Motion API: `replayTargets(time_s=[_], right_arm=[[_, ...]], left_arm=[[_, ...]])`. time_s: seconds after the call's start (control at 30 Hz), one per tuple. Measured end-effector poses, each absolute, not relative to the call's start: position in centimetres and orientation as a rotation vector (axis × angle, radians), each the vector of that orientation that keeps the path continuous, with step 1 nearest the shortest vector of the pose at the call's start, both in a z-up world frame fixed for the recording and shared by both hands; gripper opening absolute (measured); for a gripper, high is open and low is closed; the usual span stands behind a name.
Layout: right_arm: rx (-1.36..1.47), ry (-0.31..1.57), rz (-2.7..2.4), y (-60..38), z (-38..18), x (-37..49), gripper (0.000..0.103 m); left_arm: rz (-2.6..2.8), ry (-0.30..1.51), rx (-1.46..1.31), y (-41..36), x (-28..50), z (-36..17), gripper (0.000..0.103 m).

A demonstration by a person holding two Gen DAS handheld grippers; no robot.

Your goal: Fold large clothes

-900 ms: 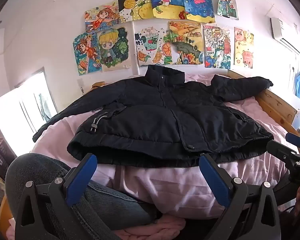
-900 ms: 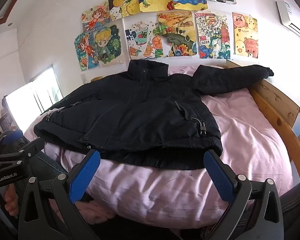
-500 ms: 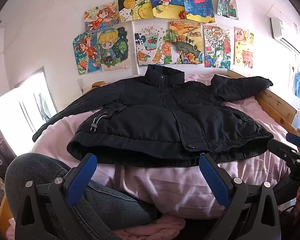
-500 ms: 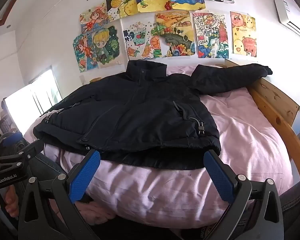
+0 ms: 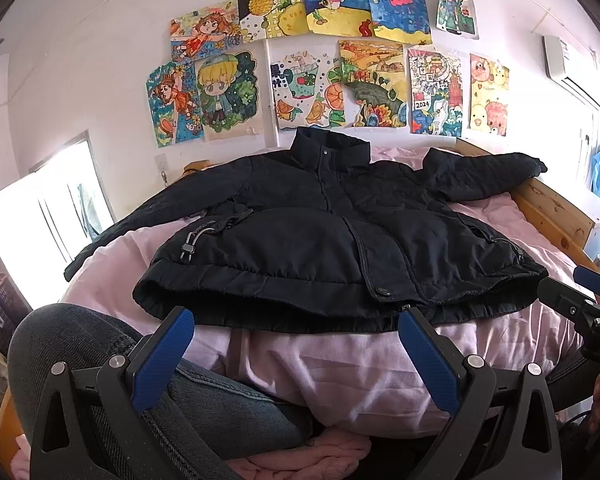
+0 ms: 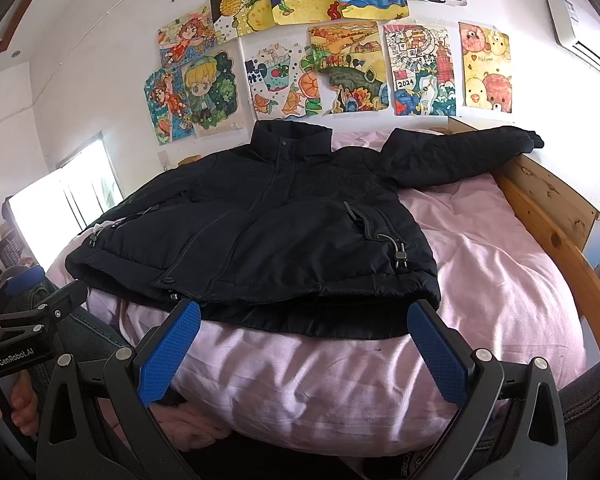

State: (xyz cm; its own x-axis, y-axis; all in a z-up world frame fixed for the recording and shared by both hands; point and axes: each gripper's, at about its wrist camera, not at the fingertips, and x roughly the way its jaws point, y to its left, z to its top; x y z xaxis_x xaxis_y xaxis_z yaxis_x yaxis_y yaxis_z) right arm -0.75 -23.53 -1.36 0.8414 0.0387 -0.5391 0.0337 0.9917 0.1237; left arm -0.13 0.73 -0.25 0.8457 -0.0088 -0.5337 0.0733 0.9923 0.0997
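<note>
A black padded jacket (image 5: 324, 240) (image 6: 268, 224) lies spread face up on a pink bed cover (image 5: 340, 368) (image 6: 492, 280), collar toward the wall, both sleeves stretched out sideways. My left gripper (image 5: 296, 332) hangs open just short of the jacket's hem, blue pads wide apart with nothing between them. My right gripper (image 6: 304, 326) is likewise open and empty in front of the hem, nearer the jacket's right corner. Each gripper shows at the edge of the other's view.
A wooden bed frame (image 6: 556, 224) runs along the right side. A person's denim-clad knee (image 5: 80, 344) rises at the lower left. Children's drawings (image 5: 340, 64) cover the wall behind, and a bright window (image 5: 40, 224) is on the left.
The right wrist view has crept slightly closer to the jacket; the left gripper and the jacket have stayed put. Both grippers remain open.
</note>
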Motion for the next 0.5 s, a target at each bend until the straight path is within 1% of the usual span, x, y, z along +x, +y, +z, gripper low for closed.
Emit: replayTargets(time_s=[0.5], right_arm=[[0.140, 0.570, -0.001, -24.5, -1.2, -1.0, 0.102]], left_arm=[[-0.046, 0.562, 0.118, 0.9, -0.2, -0.2, 0.103]])
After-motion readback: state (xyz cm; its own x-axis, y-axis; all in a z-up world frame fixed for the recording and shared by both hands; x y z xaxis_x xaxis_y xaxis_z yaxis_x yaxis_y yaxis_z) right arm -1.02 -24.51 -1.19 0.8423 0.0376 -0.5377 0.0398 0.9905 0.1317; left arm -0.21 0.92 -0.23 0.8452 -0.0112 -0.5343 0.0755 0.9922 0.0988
